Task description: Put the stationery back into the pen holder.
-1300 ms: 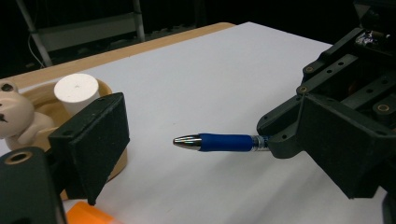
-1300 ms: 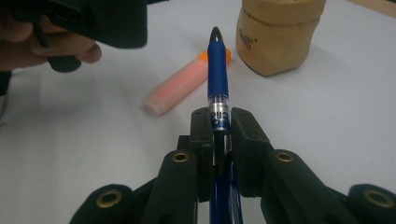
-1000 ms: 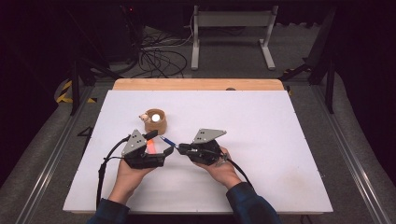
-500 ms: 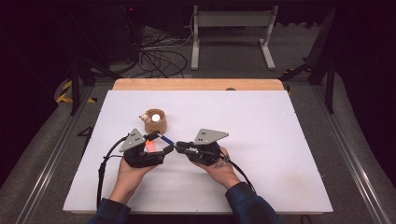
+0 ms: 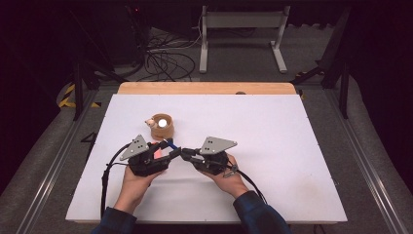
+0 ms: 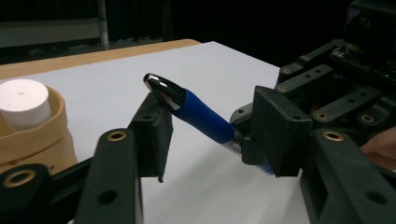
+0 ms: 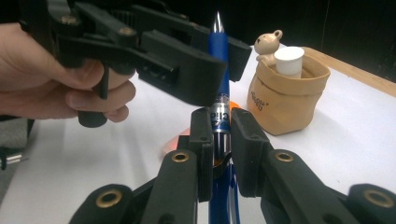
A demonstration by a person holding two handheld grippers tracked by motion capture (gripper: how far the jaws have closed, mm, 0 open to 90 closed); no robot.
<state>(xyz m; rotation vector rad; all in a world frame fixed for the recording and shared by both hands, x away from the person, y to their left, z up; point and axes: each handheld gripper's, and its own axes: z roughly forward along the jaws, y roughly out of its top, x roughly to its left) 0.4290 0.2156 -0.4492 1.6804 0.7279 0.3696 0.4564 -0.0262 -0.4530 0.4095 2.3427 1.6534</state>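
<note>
My right gripper (image 7: 219,140) clamps the blue pen (image 7: 219,60) by its barrel, above the table (image 5: 292,146). My left gripper (image 6: 210,126) has just been closing its jaws around the pen's cap end without pressing yet; I judge uncapping comes next.

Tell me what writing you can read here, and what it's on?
"Cic": partial print on the pen's clear barrel, cut off by the tongs.
Small dark print on the tan pouch: too blurred to read.
Nothing else bears text.
</note>
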